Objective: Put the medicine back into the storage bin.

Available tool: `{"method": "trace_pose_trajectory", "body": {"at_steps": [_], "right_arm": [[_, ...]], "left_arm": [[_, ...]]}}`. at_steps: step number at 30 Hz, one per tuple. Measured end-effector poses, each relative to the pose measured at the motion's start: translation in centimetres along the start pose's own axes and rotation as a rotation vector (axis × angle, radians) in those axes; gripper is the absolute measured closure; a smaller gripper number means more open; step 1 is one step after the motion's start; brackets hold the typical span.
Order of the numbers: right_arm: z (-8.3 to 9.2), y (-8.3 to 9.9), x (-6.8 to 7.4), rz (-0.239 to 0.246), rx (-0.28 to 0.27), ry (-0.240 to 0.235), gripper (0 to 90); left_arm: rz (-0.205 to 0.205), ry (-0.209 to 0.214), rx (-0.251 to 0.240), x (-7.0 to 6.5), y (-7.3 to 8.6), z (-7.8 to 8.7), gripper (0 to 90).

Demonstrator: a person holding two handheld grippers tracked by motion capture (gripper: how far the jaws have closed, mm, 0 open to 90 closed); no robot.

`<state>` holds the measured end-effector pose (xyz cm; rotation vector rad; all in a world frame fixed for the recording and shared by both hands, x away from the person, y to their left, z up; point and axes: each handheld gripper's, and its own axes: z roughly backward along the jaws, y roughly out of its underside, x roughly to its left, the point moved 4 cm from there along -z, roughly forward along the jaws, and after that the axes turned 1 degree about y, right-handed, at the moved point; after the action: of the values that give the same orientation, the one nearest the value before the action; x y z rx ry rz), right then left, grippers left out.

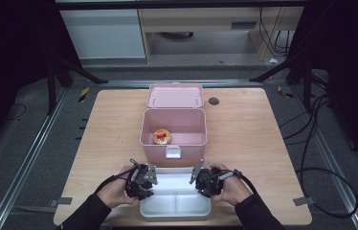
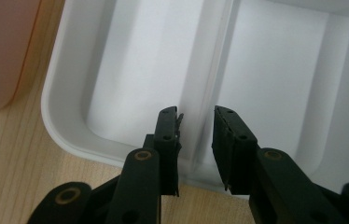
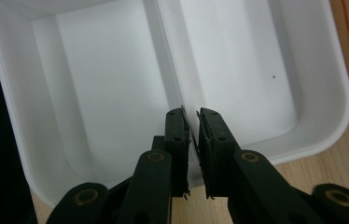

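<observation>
White tray (image 1: 175, 203) sits at the near edge of the bench (image 1: 244, 134), long axis running left-right, divided into compartments by a rib. Pink box (image 1: 173, 139) just behind the tray, lid (image 1: 175, 95) flipped back, a round tin (image 1: 162, 137) inside on its floor. Left tongs (image 1: 144, 181) over the tray's left end, jaws a narrow gap apart straddling the rib (image 2: 210, 93), holding nothing. Right tongs (image 1: 205, 178) over the tray's right end, jaws nearly closed above the rib, nothing between them.
</observation>
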<state>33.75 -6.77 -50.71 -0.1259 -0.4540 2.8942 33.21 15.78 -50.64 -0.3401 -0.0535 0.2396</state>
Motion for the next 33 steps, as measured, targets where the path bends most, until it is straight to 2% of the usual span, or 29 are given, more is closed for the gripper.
{"method": "trace_pose_trajectory", "body": {"at_steps": [5,17,23,25,29,33], "right_arm": [[-0.2,0.0,0.0,0.008,0.014,-0.022,83.3],[-0.7,-0.2,0.0,0.020,0.034,-0.038,84.1],[-0.8,-0.3,0.0,0.033,0.042,-0.049,85.5],[-0.7,-0.2,0.0,0.034,0.036,-0.066,86.0],[-0.3,-0.3,0.0,0.046,0.035,-0.057,86.0],[1.1,-0.5,0.3,0.062,0.020,-0.067,86.4]], "left_arm": [[-0.005,0.005,0.009,0.1,0.1,-0.3,73.9],[-0.033,0.041,0.035,0.3,0.1,-0.6,82.2],[-0.067,0.043,0.049,0.4,0.0,-0.6,84.2],[-0.069,0.047,0.048,0.4,0.0,-0.5,84.3],[-0.078,0.063,0.042,0.2,-0.2,0.0,85.7],[-0.093,0.069,0.025,-0.3,-0.5,1.4,86.1]]}}
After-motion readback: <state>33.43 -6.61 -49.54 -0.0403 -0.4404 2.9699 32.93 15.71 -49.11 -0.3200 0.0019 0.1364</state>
